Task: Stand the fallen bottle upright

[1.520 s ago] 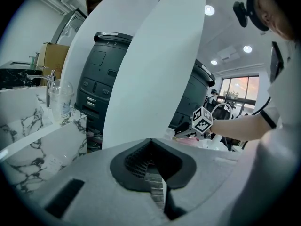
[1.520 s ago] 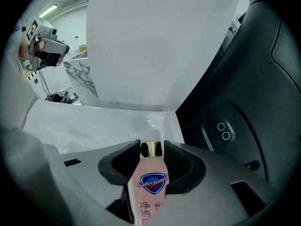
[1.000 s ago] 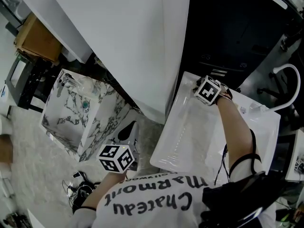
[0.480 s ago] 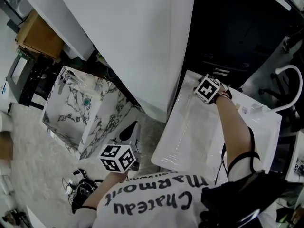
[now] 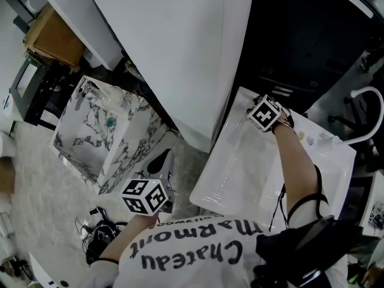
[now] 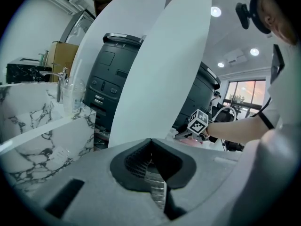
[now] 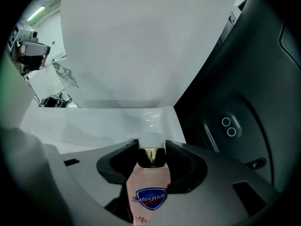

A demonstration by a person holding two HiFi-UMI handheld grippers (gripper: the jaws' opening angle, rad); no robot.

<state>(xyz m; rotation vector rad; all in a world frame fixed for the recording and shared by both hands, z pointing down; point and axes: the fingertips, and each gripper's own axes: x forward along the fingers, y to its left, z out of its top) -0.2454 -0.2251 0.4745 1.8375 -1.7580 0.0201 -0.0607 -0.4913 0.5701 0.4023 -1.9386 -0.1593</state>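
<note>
A pink soap bottle [image 7: 149, 187] with a blue label, a gold collar and a white cap [image 7: 151, 140] stands between the jaws of my right gripper [image 7: 151, 147]. The jaws flank its neck closely and are opening. They point down into the far corner of the white sink [image 7: 94, 121]. In the head view the right gripper [image 5: 255, 110] reaches over that sink corner [image 5: 240, 101], and the bottle is hidden under it. My left gripper [image 5: 161, 164] hangs low beside the sink's left edge. Its jaws [image 6: 151, 140] are shut with nothing in them.
A marble-patterned counter [image 5: 90, 143] with a tap and a clear cup [image 5: 111, 104] stands to the left. A tall white panel [image 5: 180, 41] and a black machine [image 5: 312, 35] rise behind the sink. A curved white tap [image 5: 366, 95] is at the sink's right, and cables [image 5: 99, 233] lie on the floor.
Both grippers have kept their places. Only the head view has drifted slightly.
</note>
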